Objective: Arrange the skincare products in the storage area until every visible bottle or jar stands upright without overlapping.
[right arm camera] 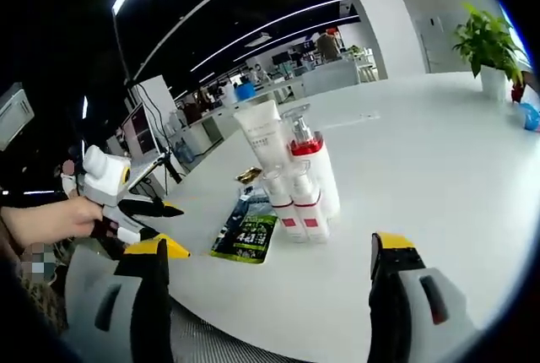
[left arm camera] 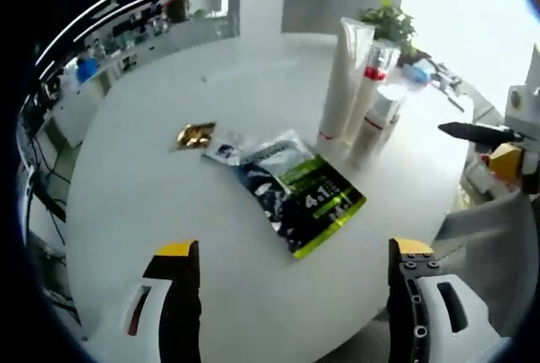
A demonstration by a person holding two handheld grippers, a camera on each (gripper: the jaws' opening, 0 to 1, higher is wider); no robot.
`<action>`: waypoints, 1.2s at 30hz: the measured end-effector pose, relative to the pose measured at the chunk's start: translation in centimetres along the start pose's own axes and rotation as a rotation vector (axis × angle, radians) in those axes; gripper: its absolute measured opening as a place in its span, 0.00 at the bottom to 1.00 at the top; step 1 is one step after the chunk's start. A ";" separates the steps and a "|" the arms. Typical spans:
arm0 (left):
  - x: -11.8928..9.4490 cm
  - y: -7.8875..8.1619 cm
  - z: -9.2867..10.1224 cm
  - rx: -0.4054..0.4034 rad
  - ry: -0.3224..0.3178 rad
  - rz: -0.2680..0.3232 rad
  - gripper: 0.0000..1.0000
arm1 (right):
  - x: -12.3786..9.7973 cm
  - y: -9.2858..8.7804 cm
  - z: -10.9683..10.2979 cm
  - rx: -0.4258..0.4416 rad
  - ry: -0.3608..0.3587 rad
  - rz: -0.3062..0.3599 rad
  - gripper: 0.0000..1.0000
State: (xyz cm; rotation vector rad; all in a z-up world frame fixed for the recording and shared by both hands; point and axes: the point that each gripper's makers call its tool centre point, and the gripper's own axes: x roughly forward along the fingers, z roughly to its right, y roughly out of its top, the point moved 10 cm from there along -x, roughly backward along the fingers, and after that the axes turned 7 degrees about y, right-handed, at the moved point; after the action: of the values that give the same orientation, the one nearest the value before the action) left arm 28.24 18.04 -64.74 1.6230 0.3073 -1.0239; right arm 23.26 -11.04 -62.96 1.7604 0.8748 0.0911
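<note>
Here, on the round white table (left arm camera: pixel 169 177), the skincare products stand upright in a tight cluster: a tall white tube (left arm camera: pixel 346 76) resting on its cap, a pump bottle with a red collar (left arm camera: pixel 371 84) just beside it, and a smaller white bottle with a red band (left arm camera: pixel 381 118) in front. In the right gripper view the same cluster reads as the tube (right arm camera: pixel 263 135), the pump bottle (right arm camera: pixel 314 169) and two small bottles (right arm camera: pixel 295 207) touching one another. Near the cluster, flat on the table, lie a dark sachet with a green corner (left arm camera: pixel 299 190), a small pale sachet (left arm camera: pixel 224 148) partly under its edge, and a gold packet (left arm camera: pixel 196 135) just beyond.

The left gripper (left arm camera: pixel 295 283) hangs over the near table edge, jaws spread wide with nothing between them. The right gripper (right arm camera: pixel 270 274) is likewise wide apart and empty, facing the bottles. A potted plant (right arm camera: pixel 488 46) sits at the far side, and what may be a blue object lies beside it, too blurred to name.
</note>
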 end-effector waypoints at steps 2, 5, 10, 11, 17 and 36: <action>-0.5 -0.3 -0.1 -0.014 0.005 0.008 0.92 | 0.0 0.0 0.0 0.000 0.002 0.000 1.00; -1.4 -0.8 -0.4 -0.055 0.012 0.030 0.94 | 0.0 0.0 0.0 -0.001 0.006 -0.001 1.00; -2.2 -1.7 -0.8 -0.097 0.036 0.040 0.95 | 0.0 0.0 -0.1 -0.004 0.006 -0.003 1.00; -2.3 -1.9 -0.7 -0.108 0.039 0.042 0.95 | 0.0 0.0 0.0 -0.003 0.007 -0.003 1.00; -2.9 -2.5 -0.8 -0.159 0.033 0.053 0.97 | 0.1 -0.1 0.0 -0.013 -0.005 -0.005 1.00; -4.3 -1.7 -3.7 -0.309 0.110 0.061 0.97 | 0.1 -0.3 0.1 -0.065 -0.081 -0.033 0.97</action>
State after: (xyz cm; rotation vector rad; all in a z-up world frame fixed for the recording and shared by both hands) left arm 26.26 23.27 -62.74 1.4016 0.4636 -0.7985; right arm 23.26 -11.07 -63.27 1.6773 0.8329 0.0264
